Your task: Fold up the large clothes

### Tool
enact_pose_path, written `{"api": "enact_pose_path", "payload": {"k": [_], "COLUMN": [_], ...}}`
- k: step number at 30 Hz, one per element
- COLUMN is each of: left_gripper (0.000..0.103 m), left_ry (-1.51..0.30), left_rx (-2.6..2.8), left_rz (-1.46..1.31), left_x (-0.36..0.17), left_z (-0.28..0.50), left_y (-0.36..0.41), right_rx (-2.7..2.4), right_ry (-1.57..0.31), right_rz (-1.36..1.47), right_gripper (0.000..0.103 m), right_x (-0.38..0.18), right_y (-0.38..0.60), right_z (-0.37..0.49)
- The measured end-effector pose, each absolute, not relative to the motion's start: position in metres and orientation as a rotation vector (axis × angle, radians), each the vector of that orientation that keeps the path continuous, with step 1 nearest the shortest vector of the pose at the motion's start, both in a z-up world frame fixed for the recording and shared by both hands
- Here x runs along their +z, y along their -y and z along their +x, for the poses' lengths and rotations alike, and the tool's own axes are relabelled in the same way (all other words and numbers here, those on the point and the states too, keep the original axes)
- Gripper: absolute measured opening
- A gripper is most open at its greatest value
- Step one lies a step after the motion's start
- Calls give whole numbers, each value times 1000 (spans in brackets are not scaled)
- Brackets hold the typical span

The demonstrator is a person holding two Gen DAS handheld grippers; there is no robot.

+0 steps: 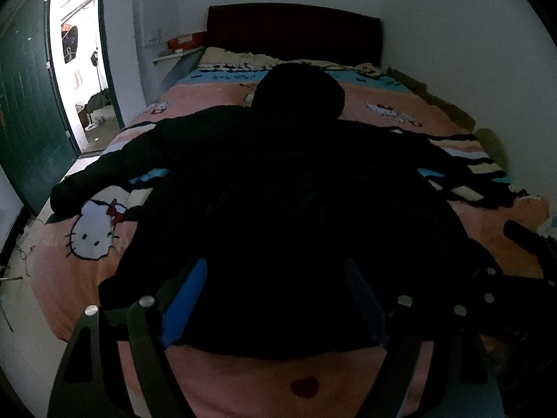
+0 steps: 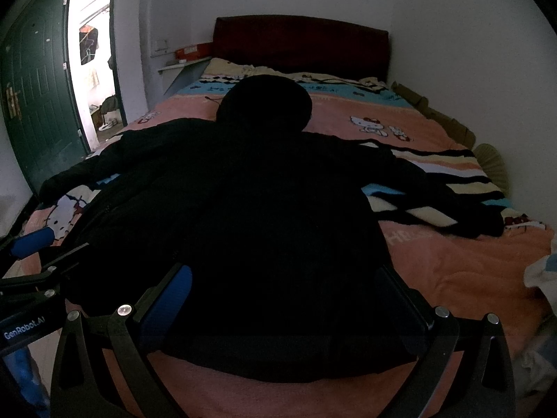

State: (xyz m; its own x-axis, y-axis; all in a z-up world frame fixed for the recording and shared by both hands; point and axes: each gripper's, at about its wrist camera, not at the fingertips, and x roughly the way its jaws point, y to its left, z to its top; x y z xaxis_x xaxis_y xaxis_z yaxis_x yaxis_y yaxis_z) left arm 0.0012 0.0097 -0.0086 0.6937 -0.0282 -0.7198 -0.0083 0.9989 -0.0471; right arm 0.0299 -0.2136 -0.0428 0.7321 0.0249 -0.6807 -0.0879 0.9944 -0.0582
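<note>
Black hooded jacket spread flat on the bed, hood toward the dark red headboard, sleeves stretched out to either side, hem at the near edge. Underneath, a pink bedspread printed with a white cartoon cat and striped bands.

Left claw released, blue pads standing wide apart above the hem, nothing pinched between them. Right claw likewise spread wide over the hem in its own view, fingers on either side of the dark cloth; contact with the cloth impossible to judge against the black fabric. Both pointed downward toward the near end of the jacket, side by side, each showing at the edge of the other's view.

Green door open at left, bright doorway beyond.
</note>
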Motion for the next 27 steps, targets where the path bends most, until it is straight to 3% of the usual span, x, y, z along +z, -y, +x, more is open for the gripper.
{"api": "enact_pose_path", "payload": {"k": [27], "left_gripper": [81], "left_ry": [-798], "left_rx": [16], "left_rz": [-13], "left_x": [-11], "left_z": [3], "left_y": [0], "right_rx": [63], "right_ry": [-751], "right_rz": [-89], "right_gripper": [103], "right_x": [-43], "right_y": [214], "right_z": [32]}}
